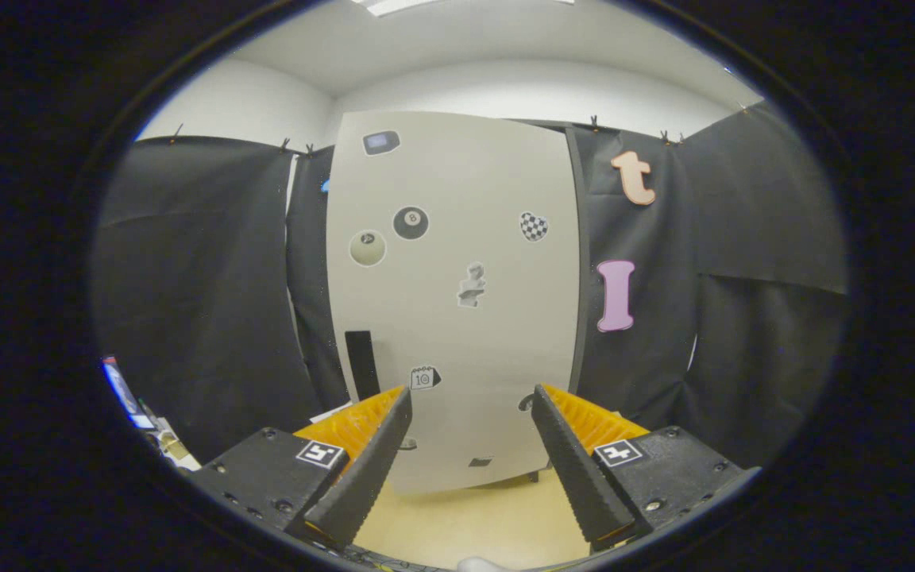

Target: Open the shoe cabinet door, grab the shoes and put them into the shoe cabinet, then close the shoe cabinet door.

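Note:
The shoe cabinet (457,302) stands straight ahead, a tall pale-grey front covered with several stickers. Its door is shut, and a black vertical handle (361,364) sits low on its left side. My gripper (469,397) is open, its two black ribbed fingers spread wide with nothing between them. The fingers point at the lower part of the door and stand some way short of it. A small white rounded thing (483,565) peeks out just below the fingers; I cannot tell what it is.
Black cloth walls (203,302) flank the cabinet on both sides. A pale yellow floor (465,516) runs from under the fingers to the cabinet's foot. Some small coloured items (136,405) lie at the far left by the cloth.

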`<act>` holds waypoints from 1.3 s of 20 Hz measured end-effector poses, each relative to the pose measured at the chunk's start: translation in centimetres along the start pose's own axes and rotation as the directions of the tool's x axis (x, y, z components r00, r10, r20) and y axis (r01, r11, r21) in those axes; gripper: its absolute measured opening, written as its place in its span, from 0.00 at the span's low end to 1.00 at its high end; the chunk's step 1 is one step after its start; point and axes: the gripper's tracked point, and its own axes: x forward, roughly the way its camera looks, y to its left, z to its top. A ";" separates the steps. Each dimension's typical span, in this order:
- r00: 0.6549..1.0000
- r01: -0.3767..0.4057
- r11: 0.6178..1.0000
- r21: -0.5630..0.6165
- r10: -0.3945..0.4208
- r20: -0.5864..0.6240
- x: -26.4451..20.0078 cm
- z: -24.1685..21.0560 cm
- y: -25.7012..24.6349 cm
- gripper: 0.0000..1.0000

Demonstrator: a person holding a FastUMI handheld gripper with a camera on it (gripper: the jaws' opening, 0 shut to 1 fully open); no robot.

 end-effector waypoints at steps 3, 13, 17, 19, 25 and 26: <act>1.000 0.012 1.000 -0.004 -0.012 0.019 -1.0 1.2 -0.1 0.99; 0.994 0.098 0.995 -0.004 -0.097 0.042 -3.7 2.0 -3.6 0.99; 0.993 0.109 0.994 0.002 -0.109 0.051 -4.2 2.5 -4.5 0.99; 0.992 0.110 0.994 0.005 -0.110 0.057 -4.2 2.7 -4.6 0.99; 0.993 0.106 0.994 0.003 -0.106 0.056 -4.1 2.8 -4.8 0.99; 0.993 0.104 0.995 0.004 -0.104 0.056 -4.0 2.8 -4.7 0.99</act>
